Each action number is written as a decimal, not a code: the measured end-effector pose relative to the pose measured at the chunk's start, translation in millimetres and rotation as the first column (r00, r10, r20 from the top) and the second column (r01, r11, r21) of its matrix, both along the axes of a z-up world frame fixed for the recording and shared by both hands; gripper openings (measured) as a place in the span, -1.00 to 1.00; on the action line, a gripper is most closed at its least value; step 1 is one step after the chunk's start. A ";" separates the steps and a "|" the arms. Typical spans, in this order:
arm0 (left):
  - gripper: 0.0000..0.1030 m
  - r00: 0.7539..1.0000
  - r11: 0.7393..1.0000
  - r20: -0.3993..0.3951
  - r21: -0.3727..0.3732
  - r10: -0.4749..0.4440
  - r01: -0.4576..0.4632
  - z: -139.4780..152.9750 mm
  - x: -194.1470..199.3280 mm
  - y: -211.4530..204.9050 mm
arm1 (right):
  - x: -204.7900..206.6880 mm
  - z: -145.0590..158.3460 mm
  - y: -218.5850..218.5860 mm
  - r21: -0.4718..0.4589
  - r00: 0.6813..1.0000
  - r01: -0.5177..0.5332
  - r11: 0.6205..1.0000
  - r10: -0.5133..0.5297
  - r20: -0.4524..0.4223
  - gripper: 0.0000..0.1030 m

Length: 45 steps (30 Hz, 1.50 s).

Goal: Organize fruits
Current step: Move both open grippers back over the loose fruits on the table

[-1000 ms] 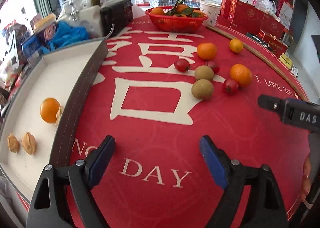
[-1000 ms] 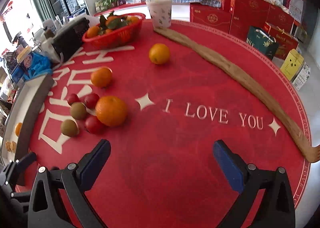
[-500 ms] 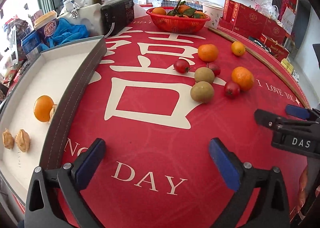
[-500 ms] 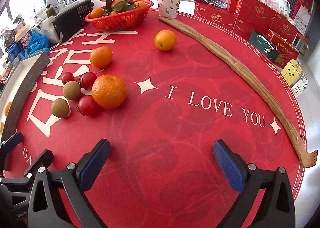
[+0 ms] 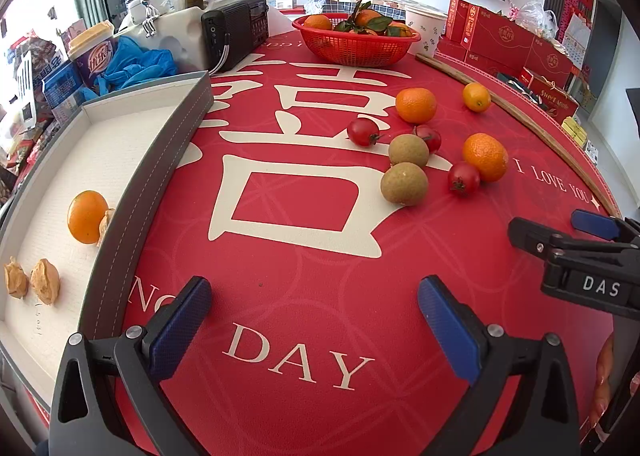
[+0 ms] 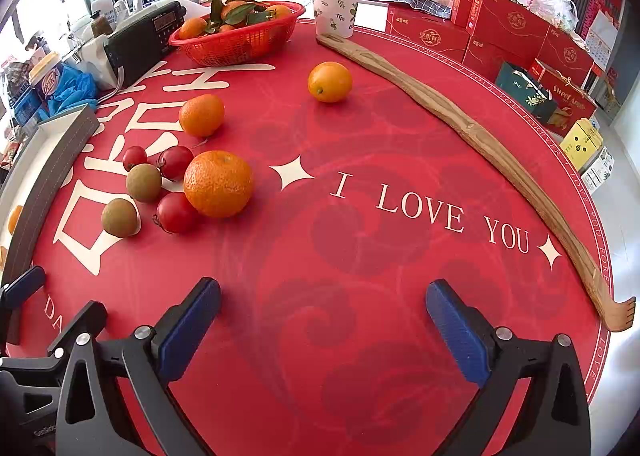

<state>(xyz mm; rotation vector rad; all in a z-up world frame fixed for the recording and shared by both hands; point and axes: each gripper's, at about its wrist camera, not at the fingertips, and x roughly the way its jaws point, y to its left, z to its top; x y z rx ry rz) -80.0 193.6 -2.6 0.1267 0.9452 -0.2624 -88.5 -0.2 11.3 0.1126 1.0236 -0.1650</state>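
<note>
Progress: early | Tray [image 5: 132, 192] at table's left edge is being filled: one orange [image 5: 86, 217] placed | Loose fruit [image 6: 176, 176] is lying mid-table, untouched | Left gripper [image 5: 312, 332] and right gripper [image 6: 320, 330] are being held wide open, empty.

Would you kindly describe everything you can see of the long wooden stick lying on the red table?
The wooden stick is a long, thin, flat strip of brownish wood with visible grain, gently wavy along its length. It lies flat on the red tablecloth, following the table's right edge. Its far end has a slot and stops close to the paper cup; its near end curls into a small hand-shaped tip, like a backscratcher. No fruit or gripper touches it.
</note>
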 end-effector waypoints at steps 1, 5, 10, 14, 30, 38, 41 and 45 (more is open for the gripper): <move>0.99 1.000 1.000 0.000 0.000 0.000 0.000 0.0 0.0 0.0 | -0.1 0.1 0.0 0.000 1.000 0.000 1.000 0.000 0.000 1.00; 0.99 1.000 1.000 0.000 0.000 0.000 0.000 -0.1 0.0 -0.1 | 0.1 0.2 0.1 0.000 1.000 0.000 1.000 0.000 0.000 1.00; 0.99 1.000 1.000 0.000 0.000 0.000 0.000 -0.1 0.0 -0.2 | 0.3 0.2 0.1 0.000 1.000 0.000 1.000 0.000 0.000 1.00; 0.99 1.000 1.000 0.000 0.000 0.000 0.000 -0.1 0.1 -0.1 | 0.0 0.3 0.1 0.000 1.000 0.000 1.000 0.000 0.000 1.00; 0.99 1.000 1.000 0.000 0.000 0.000 0.000 0.1 0.2 0.1 | 0.2 -0.1 0.1 0.000 1.000 -0.001 1.000 0.001 0.001 1.00; 0.99 1.000 1.000 0.000 0.000 0.000 0.000 0.2 0.1 0.3 | 0.1 -0.4 0.1 0.000 1.000 -0.002 1.000 0.002 0.002 1.00; 0.99 1.000 1.000 0.000 -0.001 0.000 0.000 0.3 0.1 0.4 | -0.1 -0.4 0.0 0.000 1.000 -0.002 1.000 0.002 0.003 1.00; 0.99 1.000 1.000 0.001 0.002 -0.019 0.019 0.6 1.5 -1.5 | 0.0 -0.7 0.2 0.000 1.000 -0.002 1.000 0.002 0.002 1.00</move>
